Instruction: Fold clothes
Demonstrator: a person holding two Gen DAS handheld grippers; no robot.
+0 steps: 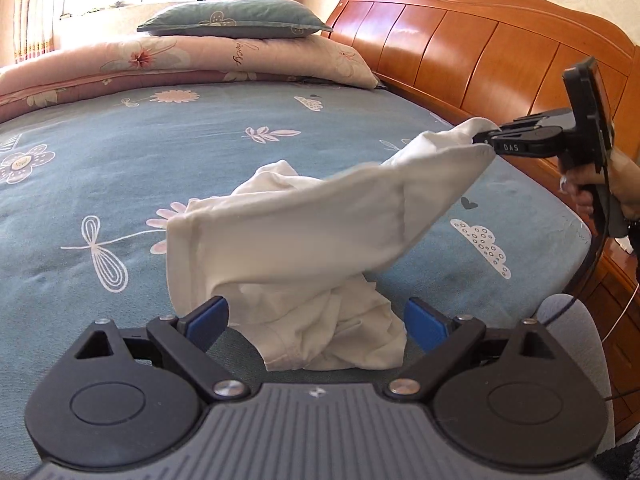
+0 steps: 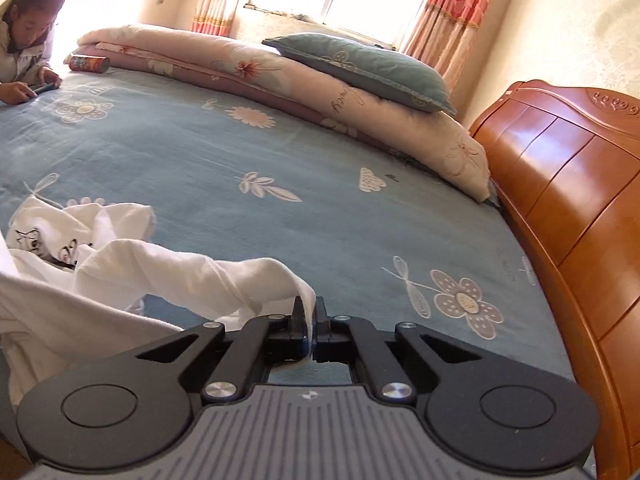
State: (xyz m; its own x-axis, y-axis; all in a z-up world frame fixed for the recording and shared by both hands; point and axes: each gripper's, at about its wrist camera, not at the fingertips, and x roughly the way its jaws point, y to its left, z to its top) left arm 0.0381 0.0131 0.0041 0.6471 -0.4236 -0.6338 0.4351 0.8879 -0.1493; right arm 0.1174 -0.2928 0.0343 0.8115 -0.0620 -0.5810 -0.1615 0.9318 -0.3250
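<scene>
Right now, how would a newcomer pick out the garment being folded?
Start at the bed sheet, blue with flower prints, in front of the wooden headboard. Near its front edge lies the white garment, crumpled. Unlike the flowered quilt and grey-green pillow, it is plain white, with one corner pinched in the right gripper.

My two grippers: black linkages on grey ribbed bodies.
My left gripper (image 1: 316, 316) carries blue pads and silver screws; my right gripper (image 1: 482, 138) is marked "DAS", with a black cable.

left tongs (image 1: 316, 320): spread wide | right tongs (image 2: 309, 322): clamped, raised
</scene>
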